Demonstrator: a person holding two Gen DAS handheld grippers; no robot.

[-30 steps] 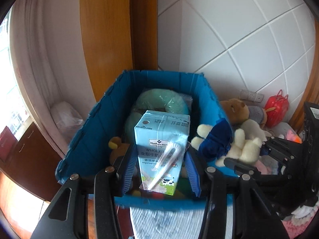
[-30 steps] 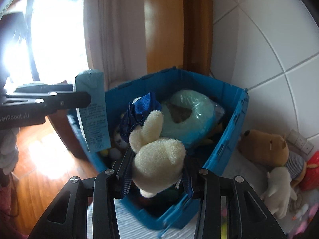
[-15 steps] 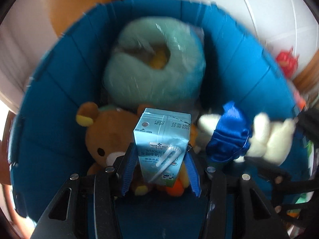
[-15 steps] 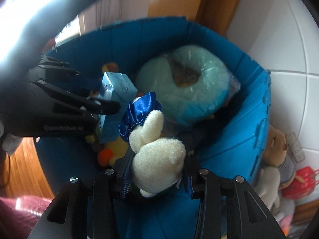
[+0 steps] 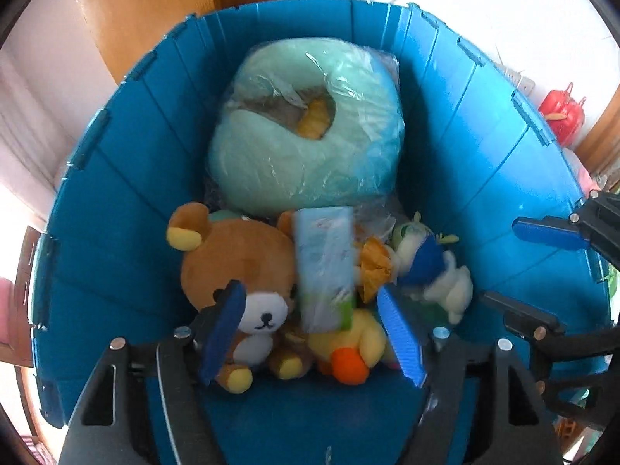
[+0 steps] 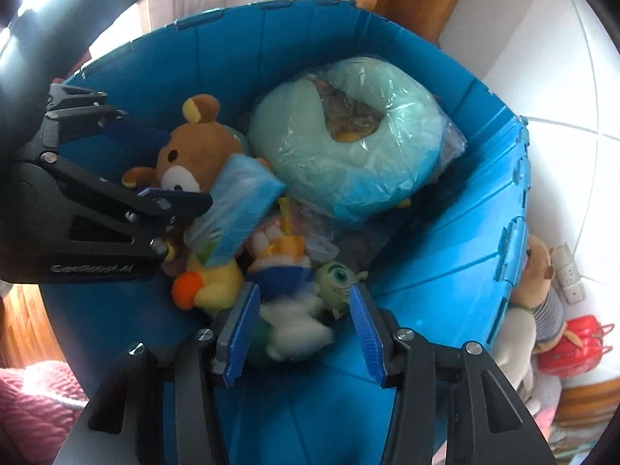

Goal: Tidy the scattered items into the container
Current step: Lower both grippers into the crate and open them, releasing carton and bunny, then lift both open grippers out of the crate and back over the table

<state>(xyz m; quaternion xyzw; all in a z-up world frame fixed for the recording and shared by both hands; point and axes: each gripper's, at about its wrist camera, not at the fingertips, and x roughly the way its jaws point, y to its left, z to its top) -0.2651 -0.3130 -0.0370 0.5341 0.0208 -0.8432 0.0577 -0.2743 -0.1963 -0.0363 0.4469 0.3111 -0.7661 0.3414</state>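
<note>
Both grippers hang over the blue bin (image 5: 128,178) (image 6: 445,271). My left gripper (image 5: 312,306) is opening; the light blue milk carton (image 5: 325,267) (image 6: 238,209) has left its pads and lies blurred, tilted across the brown bear (image 5: 236,267) (image 6: 193,147) and the yellow duck toy (image 5: 348,345) (image 6: 209,286). My right gripper (image 6: 302,310) is opening too; the white plush with the blue bow (image 6: 290,325) (image 5: 438,279) drops, blurred, between its pads without touching them. A mint green neck pillow in plastic (image 5: 306,131) (image 6: 348,135) fills the far end.
A small green one-eyed monster toy (image 6: 339,279) lies beside the white plush. Outside the bin on the right are a bear in a striped shirt (image 6: 542,290) and a red toy bag (image 6: 573,345) (image 5: 562,112). White tiled wall and wooden trim rise behind.
Both grippers came down over the bin, then spread their jaws. The milk carton fell from the left one onto the bear and duck; the white plush slipped from the right one.
</note>
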